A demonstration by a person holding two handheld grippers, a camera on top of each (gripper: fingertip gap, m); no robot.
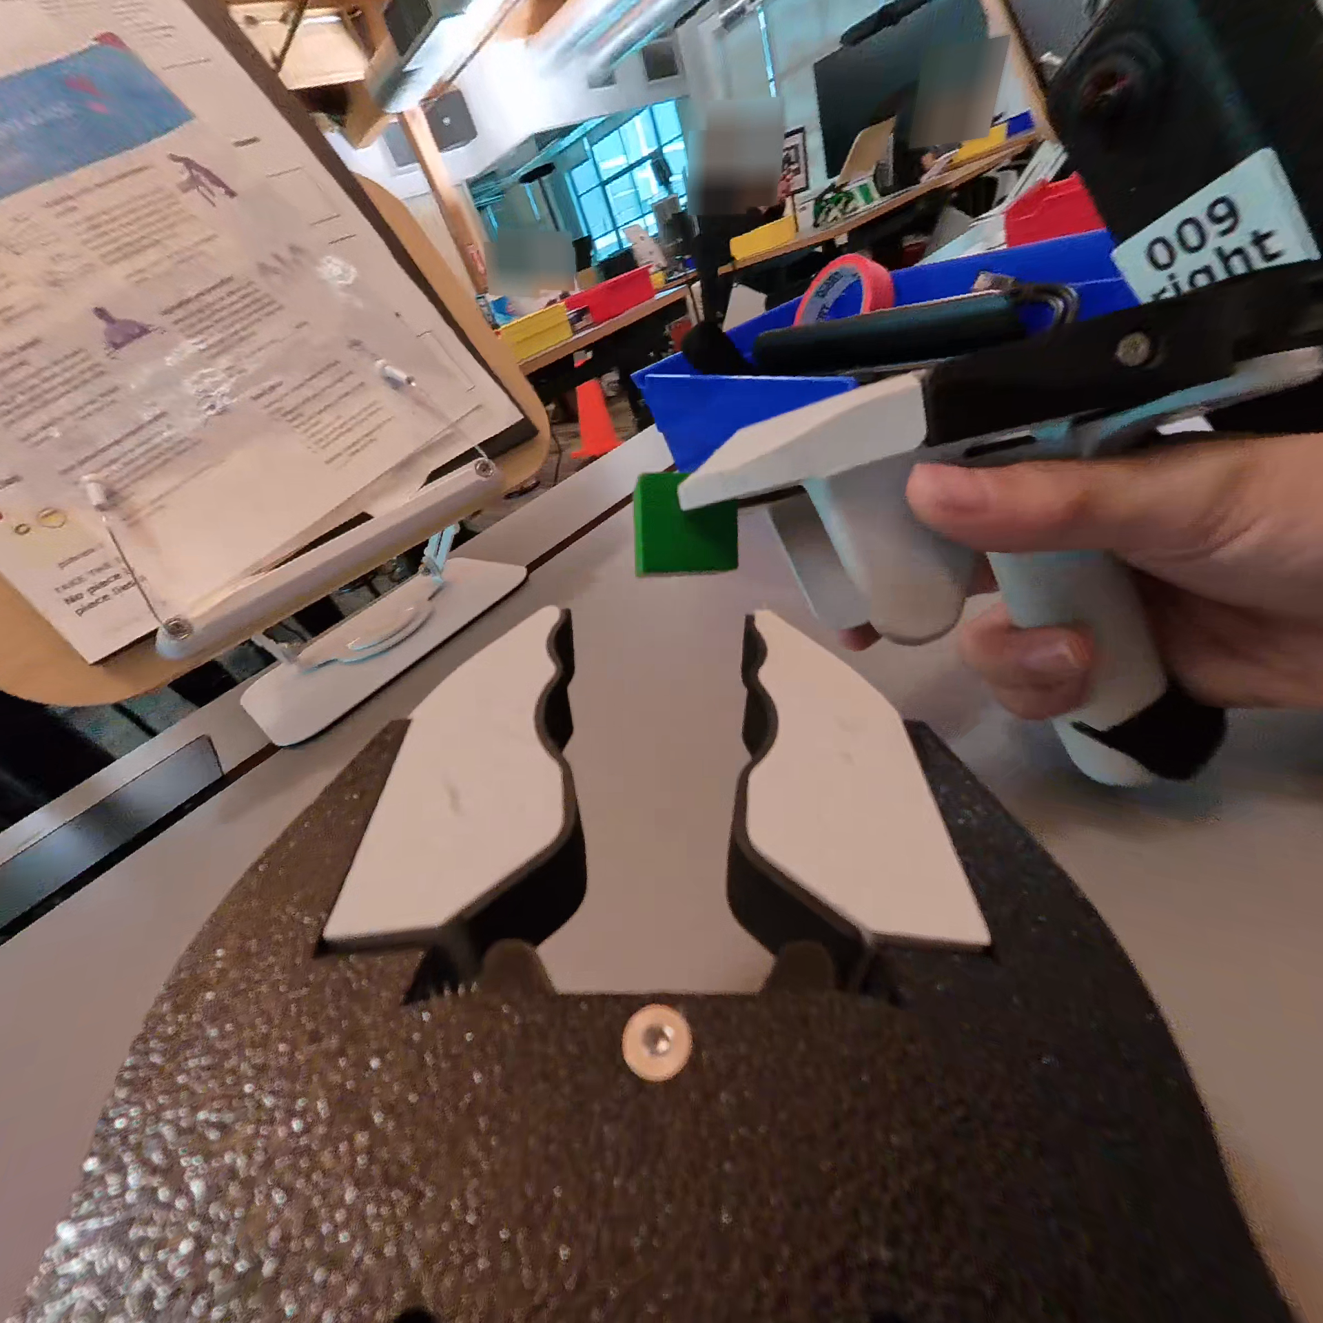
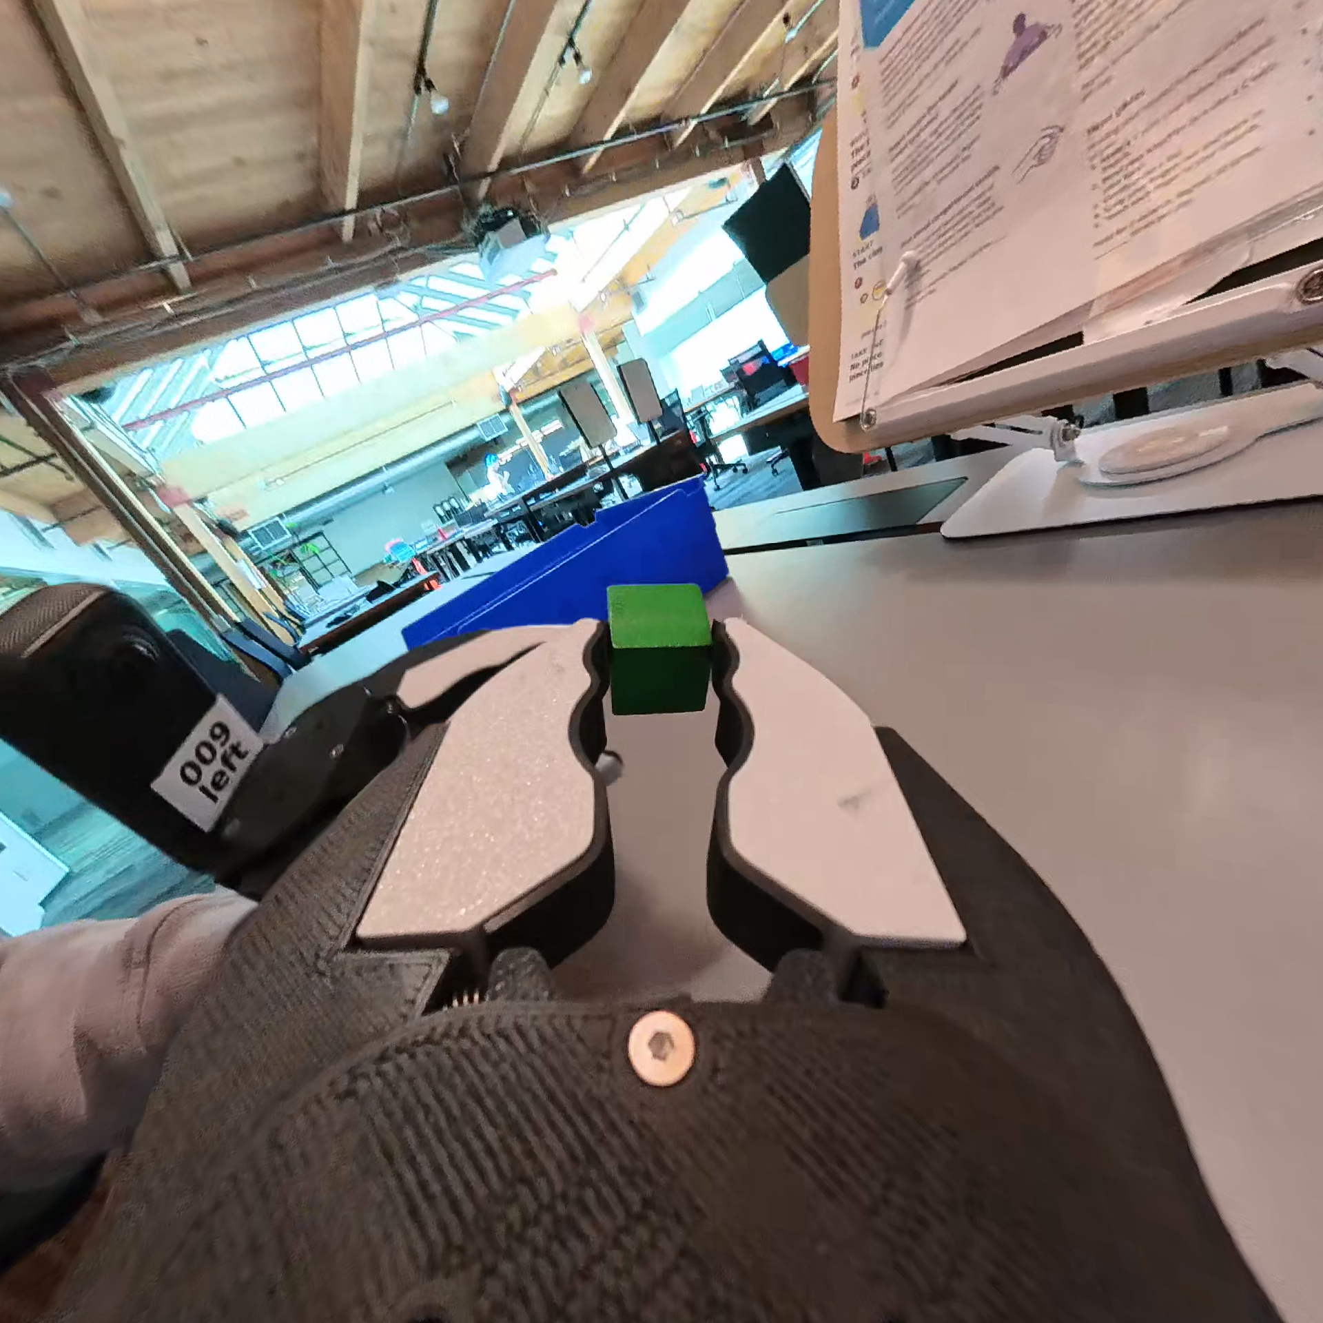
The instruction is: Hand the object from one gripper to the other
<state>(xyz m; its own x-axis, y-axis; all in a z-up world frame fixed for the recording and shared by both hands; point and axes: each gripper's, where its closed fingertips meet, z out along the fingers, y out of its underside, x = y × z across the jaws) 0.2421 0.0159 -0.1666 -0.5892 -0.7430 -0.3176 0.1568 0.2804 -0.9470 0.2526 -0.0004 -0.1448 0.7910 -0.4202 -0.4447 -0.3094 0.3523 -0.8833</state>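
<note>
Green cube [image 2: 658, 648] sits pinched at the tips of the right gripper [image 2: 658, 666], held up off the desk [image 2: 1038, 680]. That leaves its faces free for the left gripper [image 1: 657, 687], whose fingers [image 1: 494, 752] wait spread just short of it.

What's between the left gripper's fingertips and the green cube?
Nothing. In the left wrist view only bare table separates the open left gripper from the green cube, held by the right gripper.
</note>
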